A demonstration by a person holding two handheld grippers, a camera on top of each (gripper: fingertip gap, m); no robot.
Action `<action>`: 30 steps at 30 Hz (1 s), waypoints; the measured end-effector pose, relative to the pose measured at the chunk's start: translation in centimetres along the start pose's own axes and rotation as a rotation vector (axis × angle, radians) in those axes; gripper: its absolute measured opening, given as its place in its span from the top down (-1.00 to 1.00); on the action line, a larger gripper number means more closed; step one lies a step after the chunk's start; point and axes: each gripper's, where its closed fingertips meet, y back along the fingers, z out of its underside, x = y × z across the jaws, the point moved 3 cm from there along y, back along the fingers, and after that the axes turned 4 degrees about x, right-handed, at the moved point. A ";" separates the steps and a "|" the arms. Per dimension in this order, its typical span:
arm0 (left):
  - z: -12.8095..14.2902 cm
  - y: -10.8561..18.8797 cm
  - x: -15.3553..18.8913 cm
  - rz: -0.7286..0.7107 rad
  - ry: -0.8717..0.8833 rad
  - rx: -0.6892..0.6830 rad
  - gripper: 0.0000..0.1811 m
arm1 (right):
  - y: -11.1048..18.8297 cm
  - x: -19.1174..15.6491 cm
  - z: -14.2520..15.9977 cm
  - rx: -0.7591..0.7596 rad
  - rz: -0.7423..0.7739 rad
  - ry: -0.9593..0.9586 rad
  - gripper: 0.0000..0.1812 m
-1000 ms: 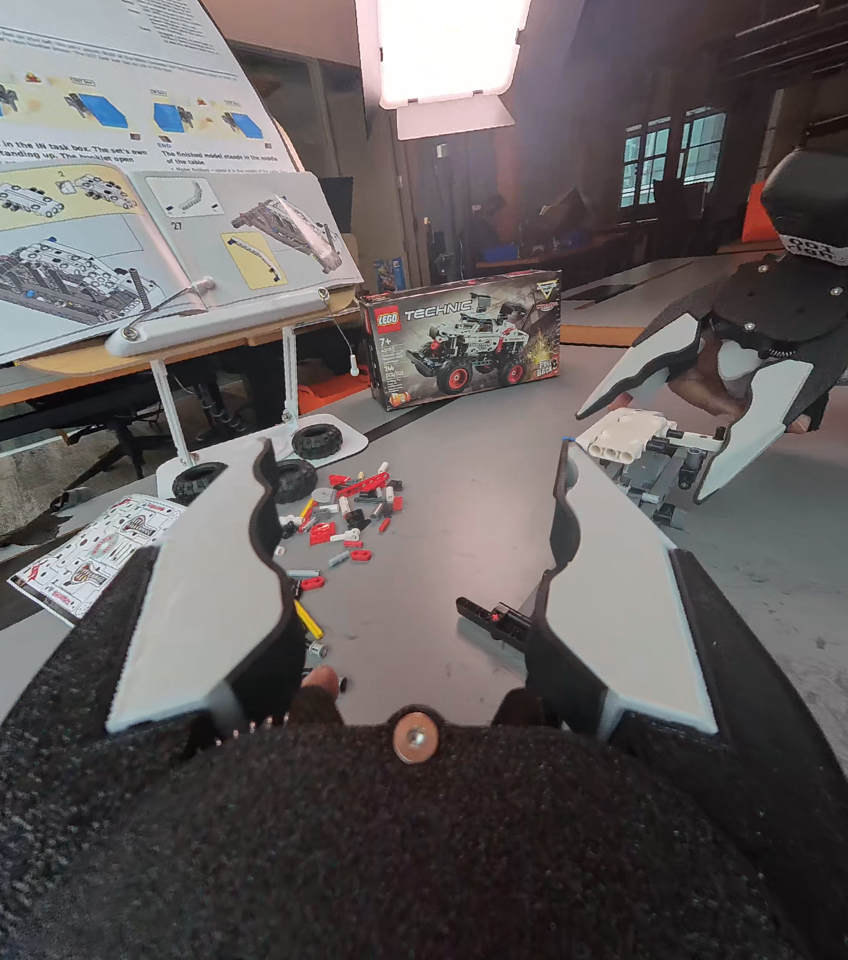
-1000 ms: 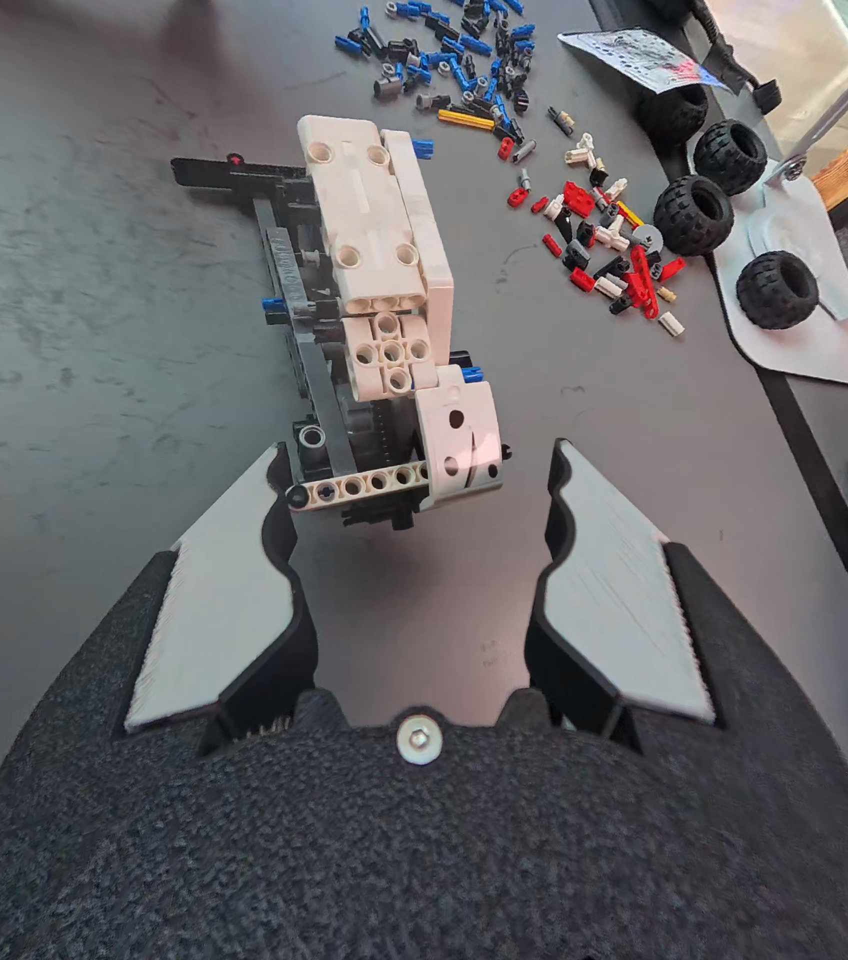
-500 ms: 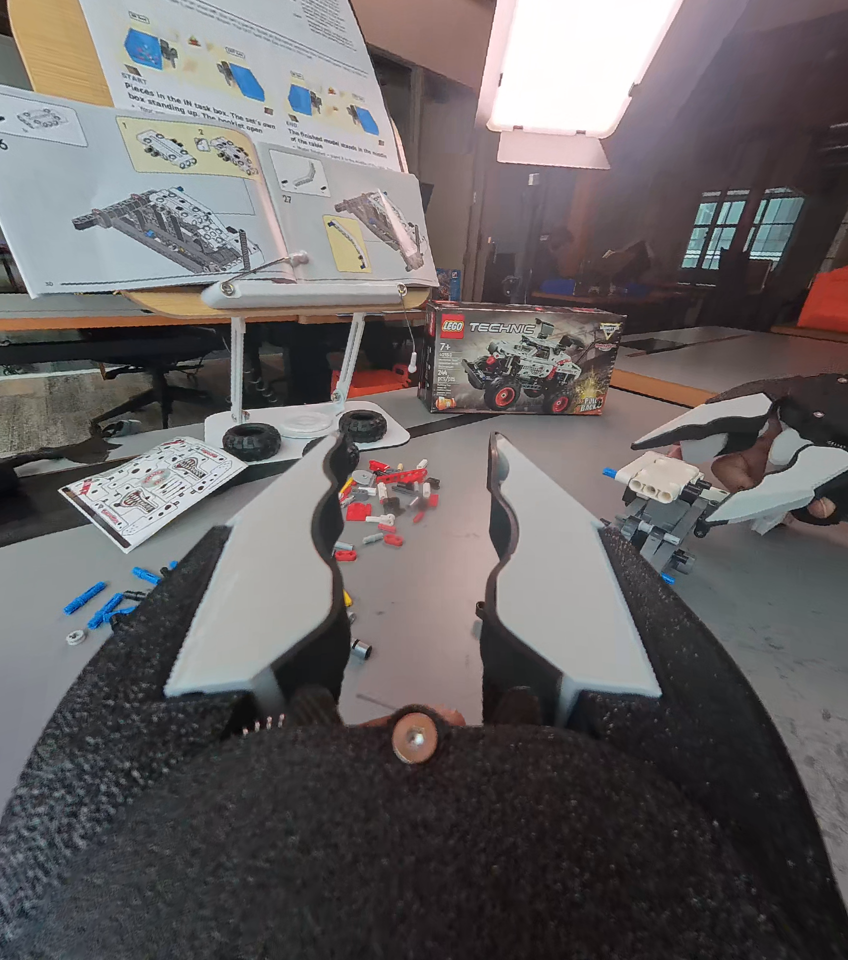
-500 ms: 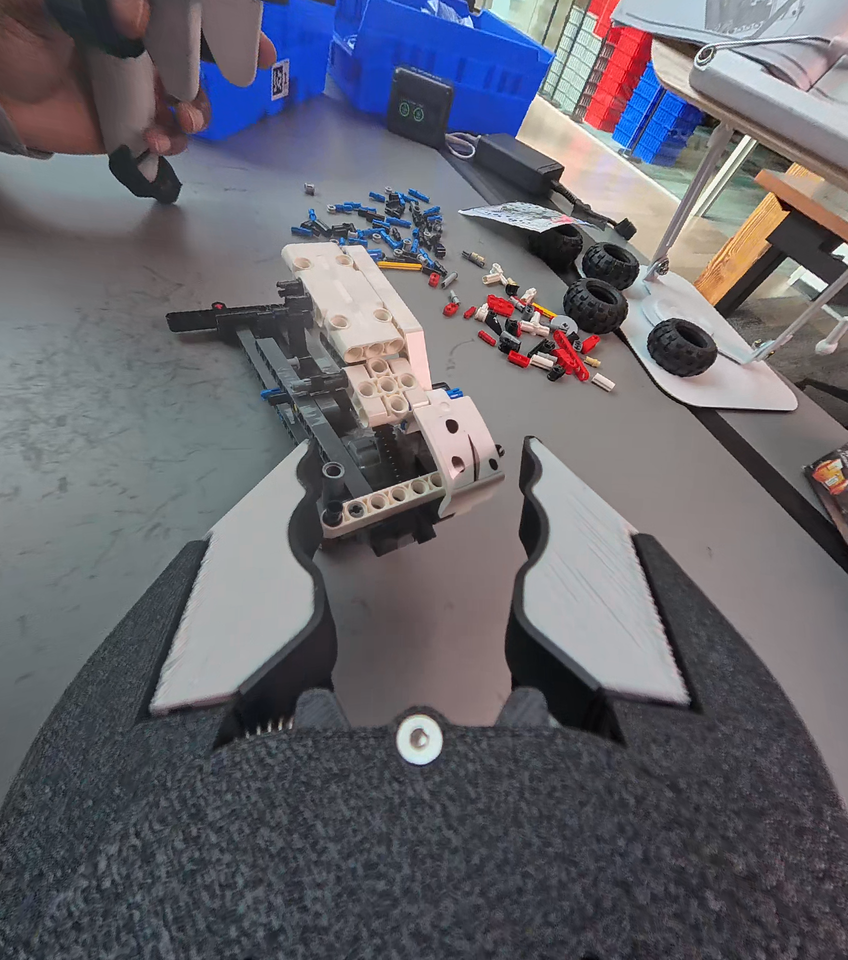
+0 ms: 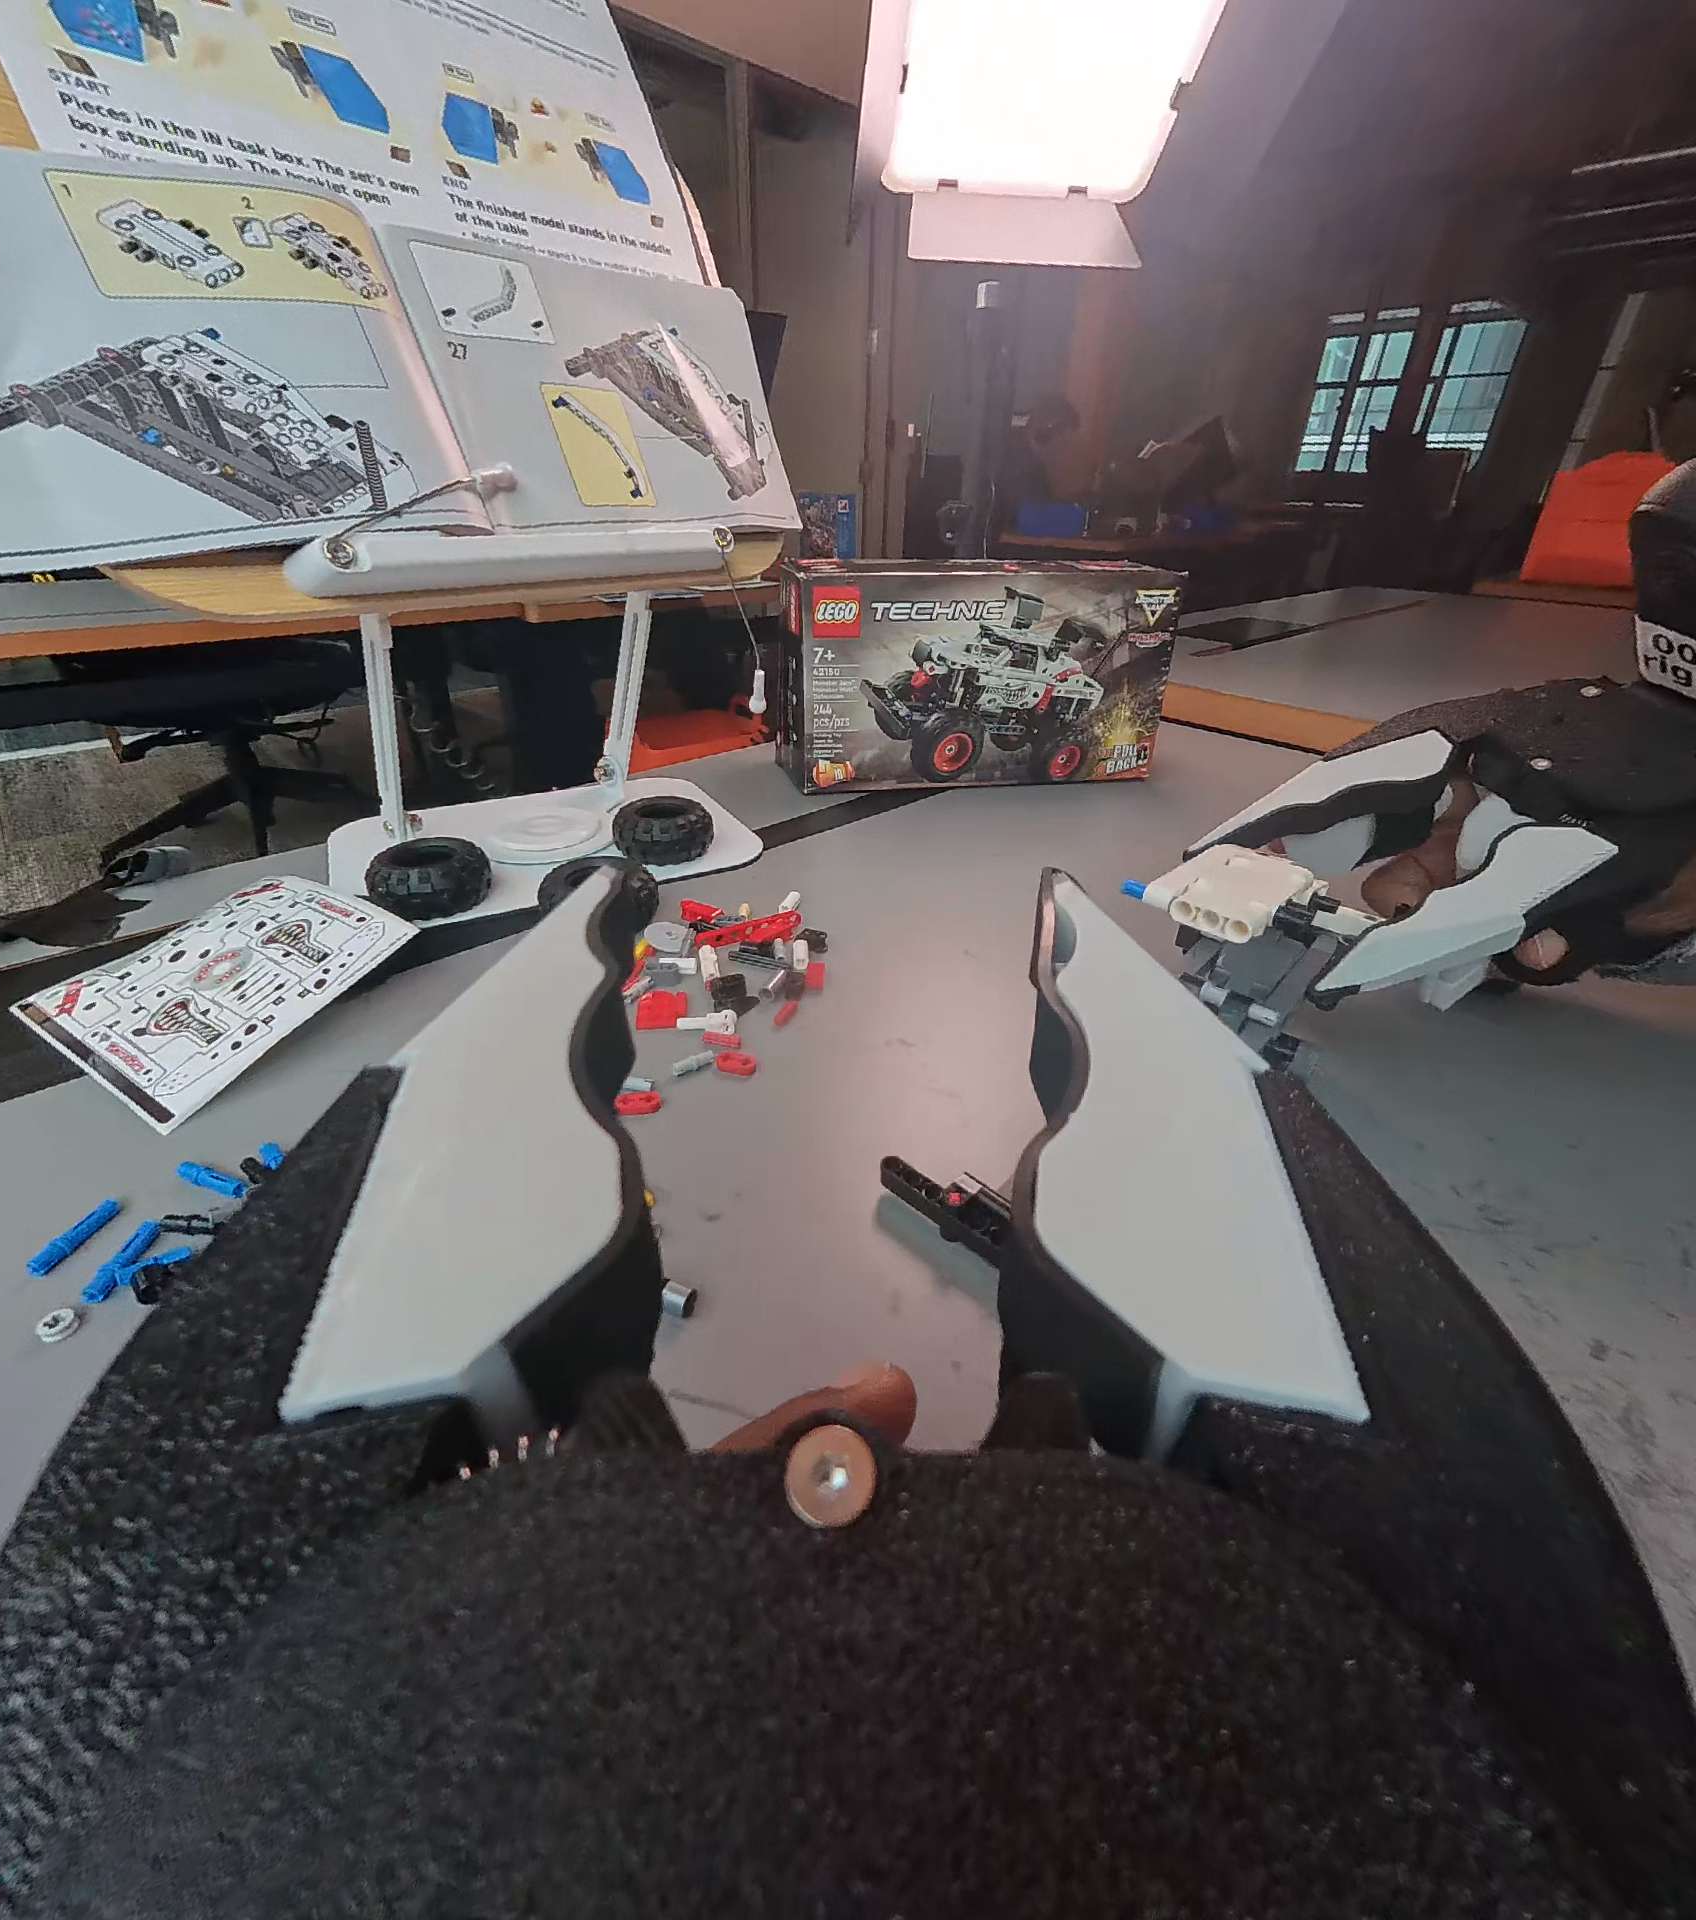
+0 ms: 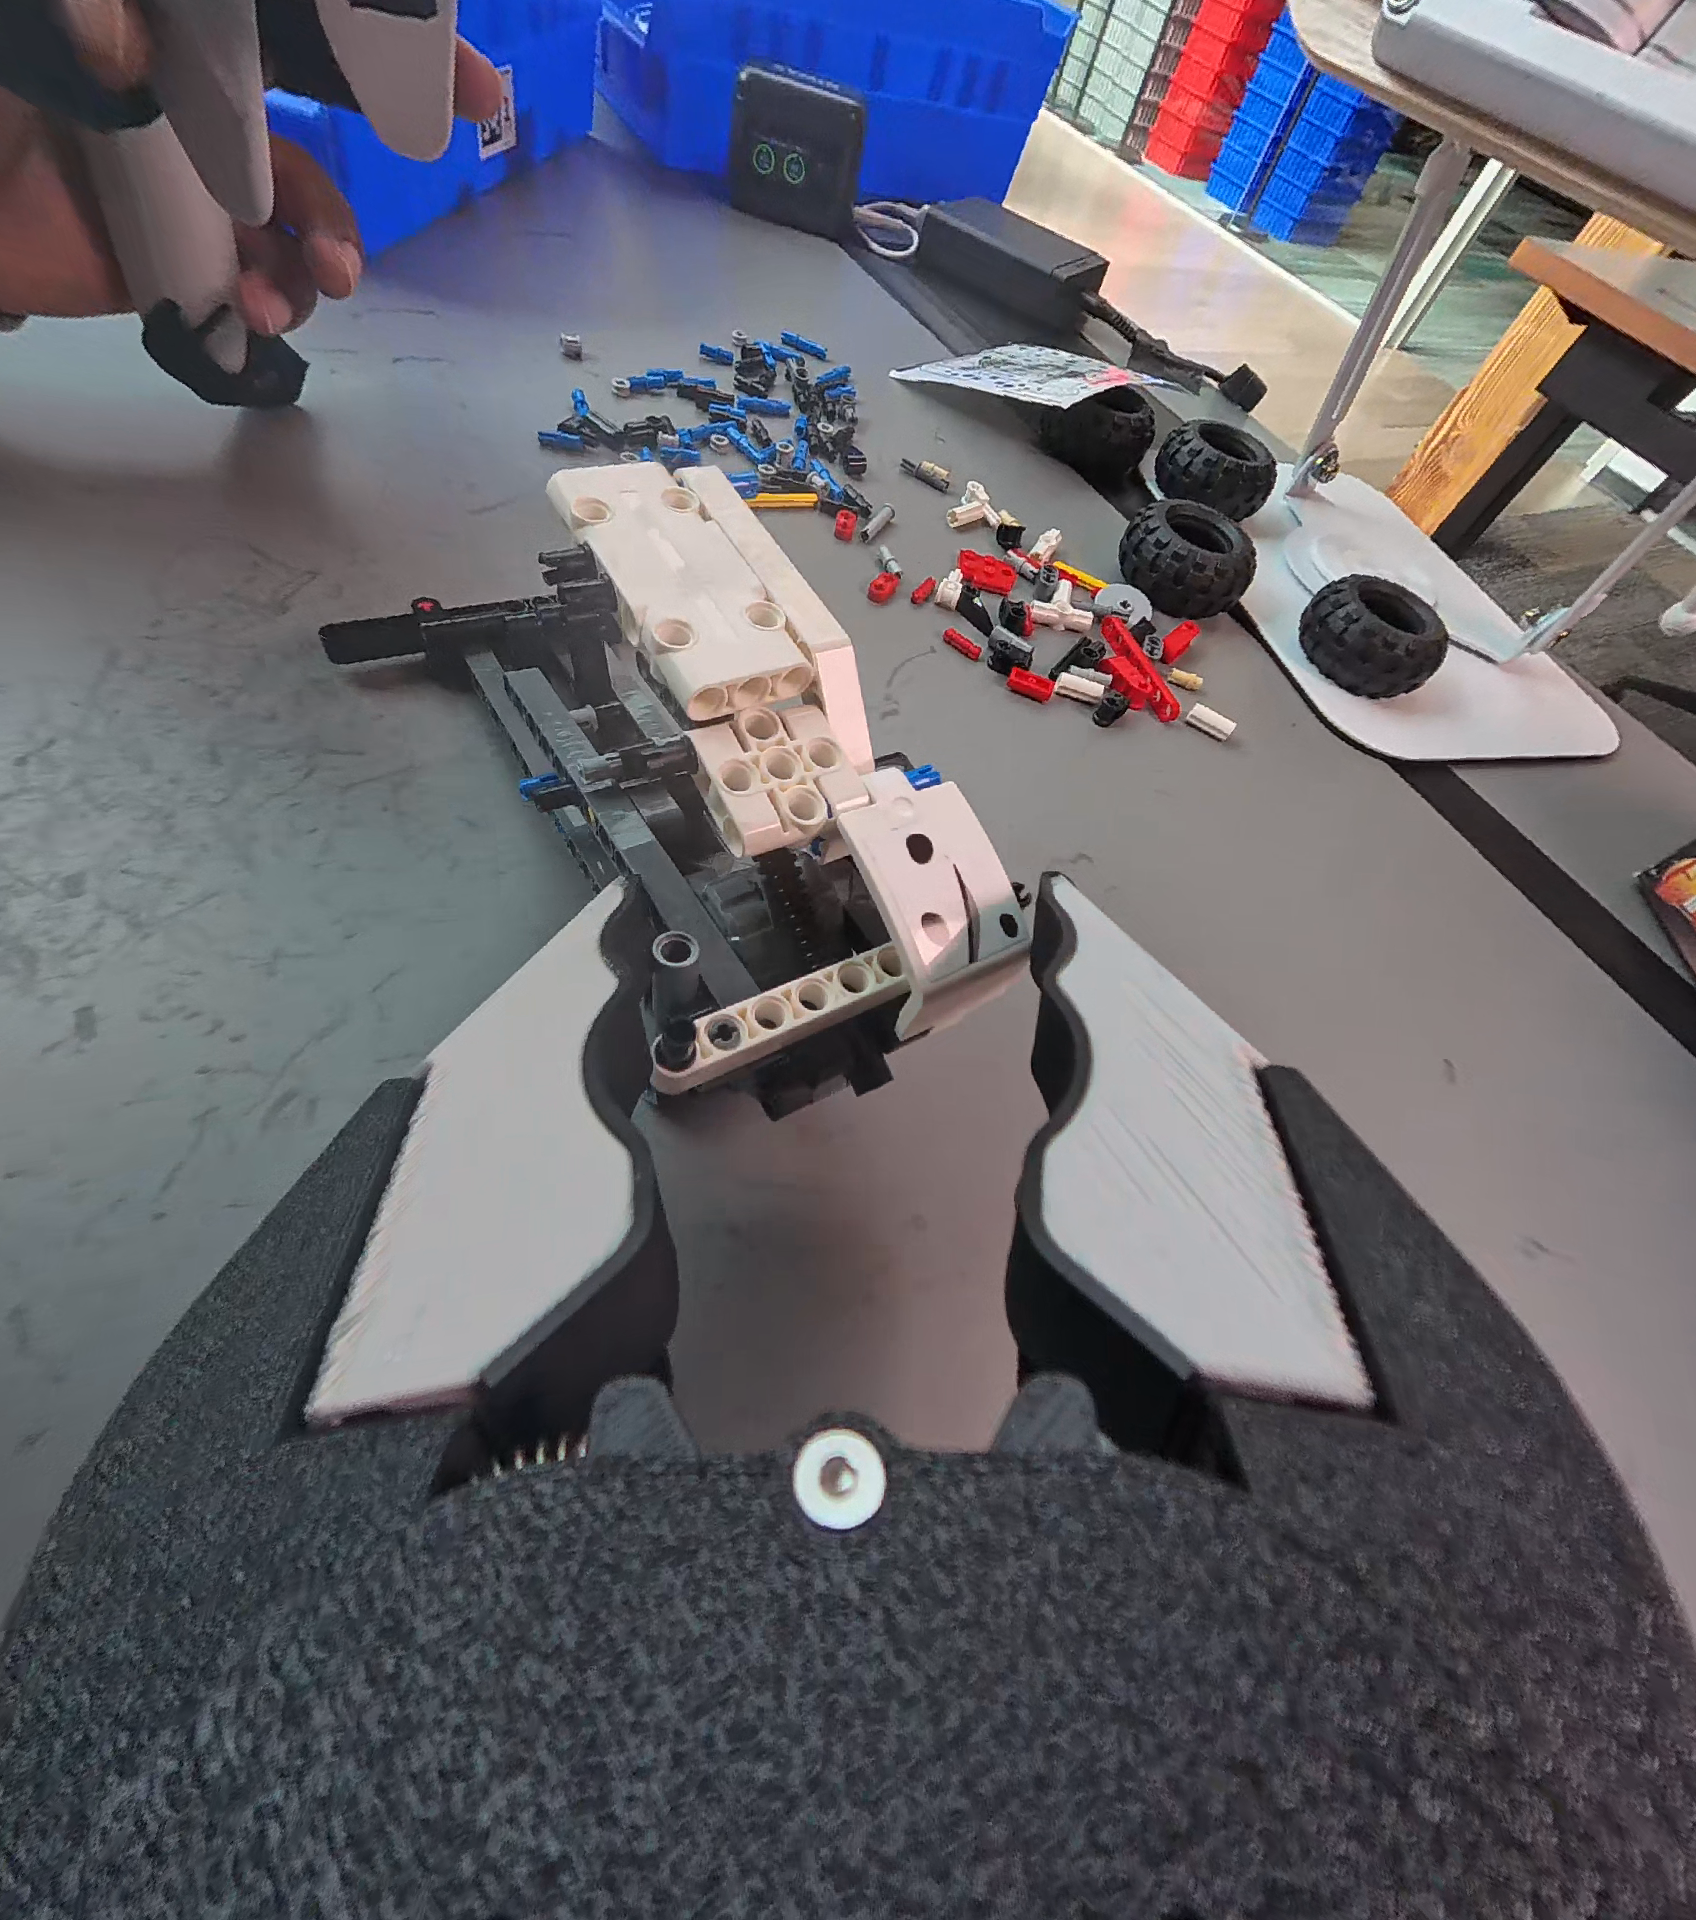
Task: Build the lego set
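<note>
The half-built white, grey and black lego model lies on the dark table. My right gripper has its fingers on both sides of the model's near end, touching the beam and the white panel. In the left wrist view the right gripper holds that end of the model slightly raised. My left gripper is open and empty above the table, facing a pile of red and white pieces. It also shows in the right wrist view, held by a hand.
An instruction booklet on a stand, the set's box, a sticker sheet and black tyres are at the table's far side. Blue and black pins lie beyond the model. Blue bins and a power adapter are farther off.
My right gripper lowered and closed in around the model's near end. My left gripper narrowed, then opened again, and shifted to face the pile and booklet.
</note>
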 end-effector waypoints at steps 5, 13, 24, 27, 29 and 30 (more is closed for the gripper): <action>-0.1 0.1 -0.2 -0.005 0.014 0.006 0.16 | -0.4 0.2 -0.1 -0.002 0.043 0.015 0.19; -0.2 0.2 -0.9 -0.057 0.027 0.011 0.08 | 3.7 3.5 -8.5 0.338 0.007 -0.161 0.35; -0.3 0.4 -1.0 -0.061 0.059 0.002 0.11 | -7.2 16.3 -18.1 0.432 0.397 0.002 0.95; -0.3 0.4 -1.1 -0.060 0.062 0.002 0.11 | -11.9 20.0 -20.3 0.396 0.432 0.020 0.99; -0.2 0.4 -0.9 -0.055 0.055 -0.004 0.12 | -14.6 22.2 -21.0 0.367 0.449 -0.005 0.99; -0.2 0.4 -0.8 -0.050 0.050 -0.007 0.12 | -15.8 23.0 -21.3 0.352 0.452 -0.001 0.99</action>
